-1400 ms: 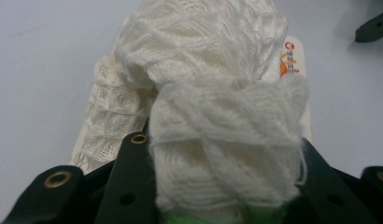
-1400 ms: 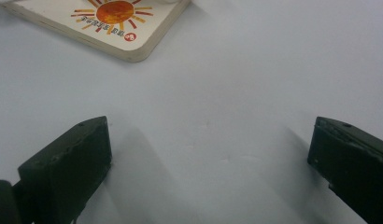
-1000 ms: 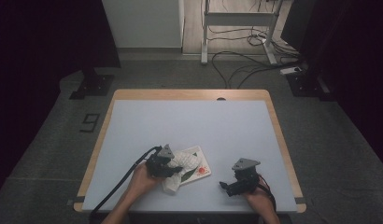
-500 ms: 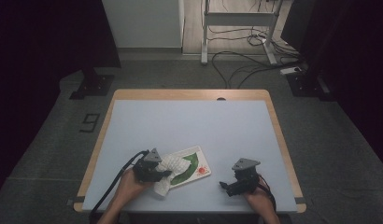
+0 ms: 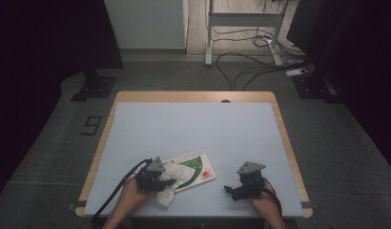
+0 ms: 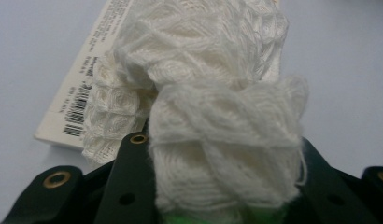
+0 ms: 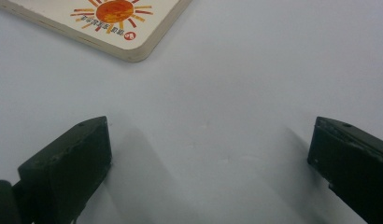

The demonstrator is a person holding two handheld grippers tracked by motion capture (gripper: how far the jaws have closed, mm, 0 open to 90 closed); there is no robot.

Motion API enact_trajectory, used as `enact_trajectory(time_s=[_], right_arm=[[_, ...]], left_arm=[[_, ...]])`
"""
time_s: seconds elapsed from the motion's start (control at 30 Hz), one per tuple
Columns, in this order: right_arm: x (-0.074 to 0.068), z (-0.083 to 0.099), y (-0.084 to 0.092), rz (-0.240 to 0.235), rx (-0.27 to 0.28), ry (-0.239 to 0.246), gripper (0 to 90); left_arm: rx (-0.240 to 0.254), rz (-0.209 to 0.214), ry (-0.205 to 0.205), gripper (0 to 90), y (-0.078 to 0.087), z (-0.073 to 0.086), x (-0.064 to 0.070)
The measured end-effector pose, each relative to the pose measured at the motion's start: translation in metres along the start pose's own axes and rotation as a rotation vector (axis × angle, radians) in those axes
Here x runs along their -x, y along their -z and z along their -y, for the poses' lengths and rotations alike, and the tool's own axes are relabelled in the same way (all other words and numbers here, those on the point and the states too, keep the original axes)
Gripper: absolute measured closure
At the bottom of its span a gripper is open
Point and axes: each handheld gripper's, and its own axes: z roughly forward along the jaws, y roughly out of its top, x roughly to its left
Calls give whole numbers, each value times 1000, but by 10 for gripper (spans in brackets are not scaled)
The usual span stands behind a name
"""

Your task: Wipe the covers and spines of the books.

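Bunching white cloth hides the book behind the left gripper's jaws.

A lab or recording studio, not a home: a lone pale-topped table with a wooden edge stands on grey carpet, black curtains hang at both sides, loose cables trail under a metal stand (and a white cabinet behind)

A bunched white knitted cloth is lying partly across a flat white picture book that is resting near the table's front edge.
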Motion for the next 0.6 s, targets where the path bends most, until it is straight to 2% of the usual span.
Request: enact_trajectory(time_s=[0.2,0.6], right_arm=[[0,0,0,0,0,-1,0],[0,0,0,-1,0,-1,0]], left_arm=[[6,8,-5,645,-1,1,9],[7,33,-25,647,-14,-13,10]])
